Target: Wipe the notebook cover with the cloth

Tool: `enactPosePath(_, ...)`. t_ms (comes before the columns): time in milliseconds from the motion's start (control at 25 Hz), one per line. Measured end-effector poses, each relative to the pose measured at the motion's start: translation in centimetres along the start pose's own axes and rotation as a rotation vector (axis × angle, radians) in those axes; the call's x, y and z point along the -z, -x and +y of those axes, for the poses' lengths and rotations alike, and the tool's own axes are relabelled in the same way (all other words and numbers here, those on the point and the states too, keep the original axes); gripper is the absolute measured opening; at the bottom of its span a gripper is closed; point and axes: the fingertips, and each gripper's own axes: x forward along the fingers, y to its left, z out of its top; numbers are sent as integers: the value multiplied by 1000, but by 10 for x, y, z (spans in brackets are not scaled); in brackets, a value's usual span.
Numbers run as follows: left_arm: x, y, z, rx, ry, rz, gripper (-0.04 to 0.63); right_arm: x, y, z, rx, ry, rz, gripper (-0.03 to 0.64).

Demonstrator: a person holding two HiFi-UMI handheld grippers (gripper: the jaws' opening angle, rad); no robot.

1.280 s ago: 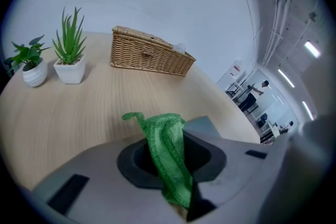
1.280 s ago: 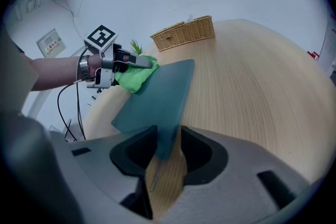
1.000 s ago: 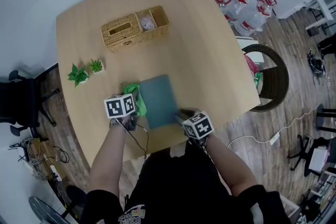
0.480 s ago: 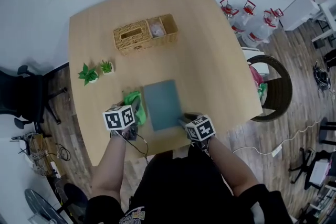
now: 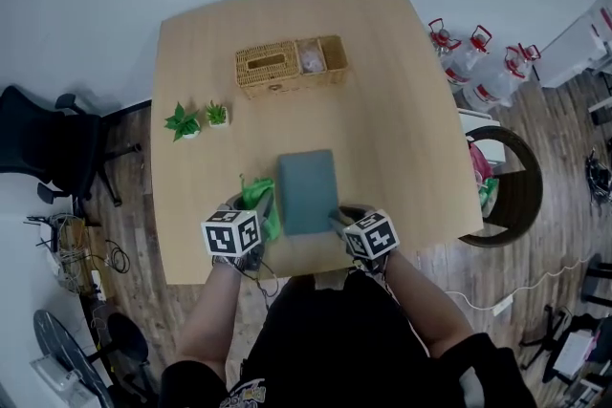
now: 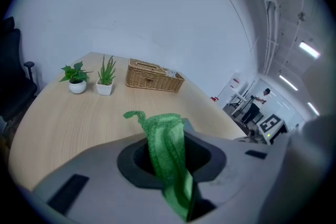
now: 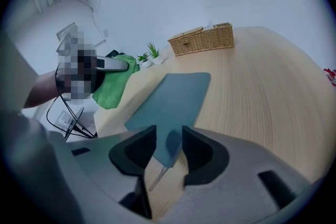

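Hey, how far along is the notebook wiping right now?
Done: the green cloth is picked up and clamped in the left claw. In hand: the right claw straddles the near corner of the teal notebook, with its jaws opening and not pressing on it. Left: the wipe itself. The cloth hangs beside the notebook's left edge, not on the cover.

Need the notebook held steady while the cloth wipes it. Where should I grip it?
Its near right corner, from the near side. The notebook lies flat, so only its edges offer purchase, and that corner sits between the right gripper's opening jaws.
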Motion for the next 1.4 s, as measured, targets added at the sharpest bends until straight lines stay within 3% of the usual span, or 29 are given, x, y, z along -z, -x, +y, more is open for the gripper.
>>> enactPosePath(200, 15, 13, -28, -28, 18, -22, 78, -22, 23, 13, -114, 70, -86, 143)
enactPosePath(280, 20, 18, -40, -41, 36, -41, 78, -29, 34, 13, -142, 85, -117, 97)
enactPosePath(360, 25, 24, -53, -57, 56, -63, 80, -33, 45, 12, -165, 109, -140, 9)
enactPosePath(560, 41, 42, -82, -112, 97, -116, 80, -36, 63, 8, -227, 153, -172, 7)
enactPosePath(840, 70, 77, -108, -191, 122, -161, 80, -31, 59, 17, -317, 214, -138, 6)
enactPosePath(1160, 108, 116, -108, -243, 174, -190, 80, -15, 53, 74, -412, 259, -103, 6)
enactPosePath(1400, 127, 146, -102, -233, 176, -227, 80, -4, 56, 116, -413, 288, -120, 6)
